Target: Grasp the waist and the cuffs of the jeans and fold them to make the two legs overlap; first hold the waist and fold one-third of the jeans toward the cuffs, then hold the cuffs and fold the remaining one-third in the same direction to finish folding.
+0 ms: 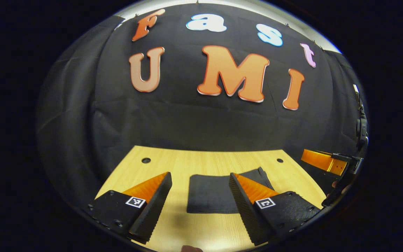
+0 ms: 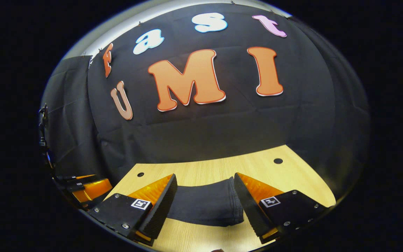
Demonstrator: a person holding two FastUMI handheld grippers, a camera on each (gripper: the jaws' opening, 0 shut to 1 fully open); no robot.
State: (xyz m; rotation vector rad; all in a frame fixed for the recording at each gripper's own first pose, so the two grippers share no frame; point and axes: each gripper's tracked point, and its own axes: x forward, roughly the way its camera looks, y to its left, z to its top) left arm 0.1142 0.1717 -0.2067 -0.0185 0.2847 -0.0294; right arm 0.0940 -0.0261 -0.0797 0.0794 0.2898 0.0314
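One pair of jeans (image 1: pixel 211 192), two tongs, one bench (image 1: pixel 194 164), two round holes in the bench top.

My left tongs (image 1: pixel 199 190) hang above the bench with both fingers apart and nothing between them; my right tongs (image 2: pixel 205 194) likewise stand apart and hold nothing. In the left gripper view my right tongs (image 1: pixel 322 161) also appear at the far right edge, off the bench side.

The jeans lie flat on the bench as a compact dark rectangle, folded, with a stitched hem visible at the right end in the right gripper view (image 2: pixel 205 206). Bare wood surrounds them on every visible side: a wide strip toward the black cloth wall, where the holes (image 1: pixel 146 160) (image 1: pixel 280 160) sit near the back edge, and a narrower strip toward me.
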